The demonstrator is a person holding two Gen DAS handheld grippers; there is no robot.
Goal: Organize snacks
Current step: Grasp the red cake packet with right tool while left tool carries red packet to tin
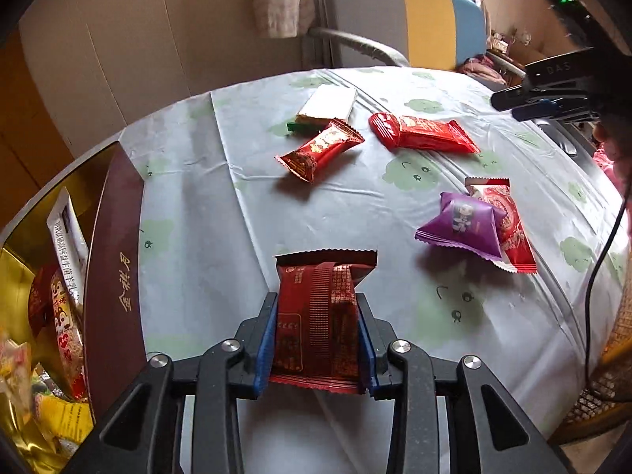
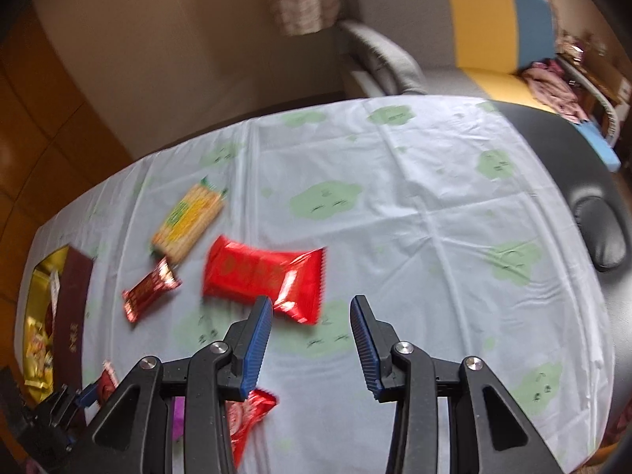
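Note:
My left gripper point(image 1: 318, 316) is shut on a dark red snack packet point(image 1: 316, 316), held just above the table. To its left stands the gift box point(image 1: 114, 276) with a maroon wall and gold lining, holding several snacks. On the cloth lie a bright red packet point(image 1: 422, 132), a small dark red packet point(image 1: 320, 150), a biscuit pack point(image 1: 328, 104) and a purple packet point(image 1: 466, 223) over a red-white one point(image 1: 509, 233). My right gripper point(image 2: 312, 308) is open and empty, hovering just right of the bright red packet point(image 2: 264, 276).
The table wears a pale blue cloth point(image 2: 395, 205) with green blobs. A grey, yellow and blue sofa point(image 1: 403, 19) stands behind it. A black padded chair point(image 2: 584, 181) is at the table's right edge. My right gripper also shows at the upper right of the left wrist view point(image 1: 553, 94).

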